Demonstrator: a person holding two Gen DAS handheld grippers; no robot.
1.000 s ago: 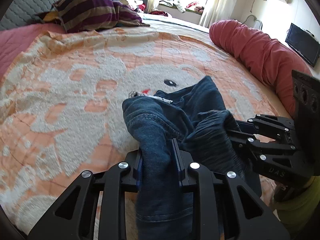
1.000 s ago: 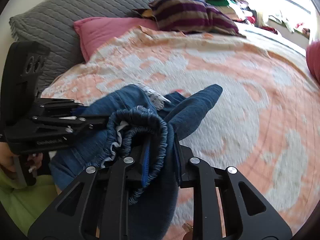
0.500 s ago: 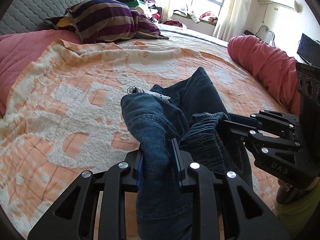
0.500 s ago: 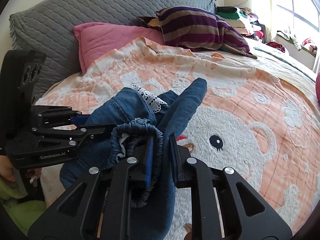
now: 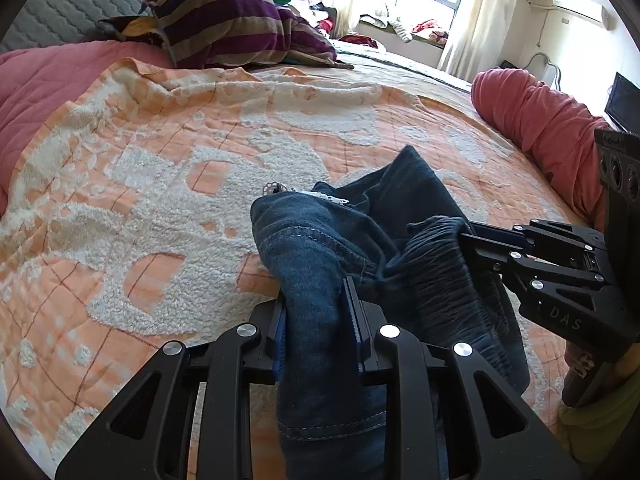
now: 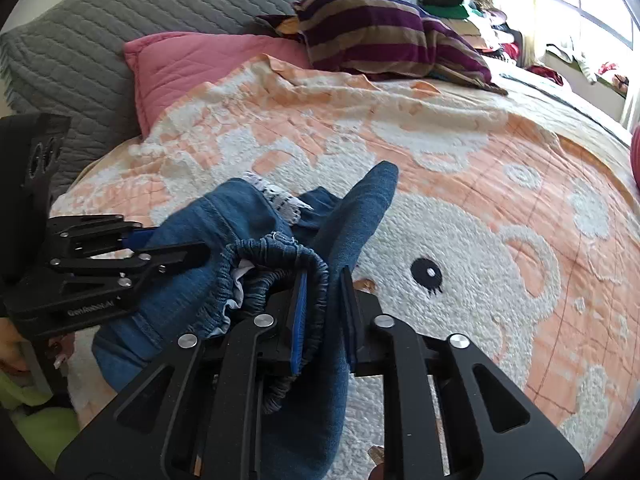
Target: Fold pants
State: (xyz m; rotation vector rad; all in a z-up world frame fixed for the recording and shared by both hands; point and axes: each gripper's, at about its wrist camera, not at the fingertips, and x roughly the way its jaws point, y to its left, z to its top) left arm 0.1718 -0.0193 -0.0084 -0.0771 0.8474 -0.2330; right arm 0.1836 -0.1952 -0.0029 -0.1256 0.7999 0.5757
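Blue denim pants (image 5: pixel 352 240) with an elastic waistband and white lace trim hang bunched between both grippers above the bed. My left gripper (image 5: pixel 316 300) is shut on a denim fold at the near edge. My right gripper (image 6: pixel 324 292) is shut on the gathered waistband (image 6: pixel 288 252). In the left wrist view the right gripper (image 5: pixel 464 236) comes in from the right, close beside the left one. In the right wrist view the left gripper (image 6: pixel 200 252) comes in from the left. One pant end (image 6: pixel 376 184) points away toward the middle of the bed.
The bed carries an orange and white bear blanket (image 5: pixel 160 184). A striped purple pillow (image 5: pixel 232 28), a pink pillow (image 6: pixel 192 64) and a grey quilted headboard cushion (image 6: pixel 100 28) lie at the far side. A red bolster (image 5: pixel 536 120) lies along the right edge.
Both grippers have kept their hold on the pants. The views have shifted along the bed toward the pillows, and the pants have moved with them.
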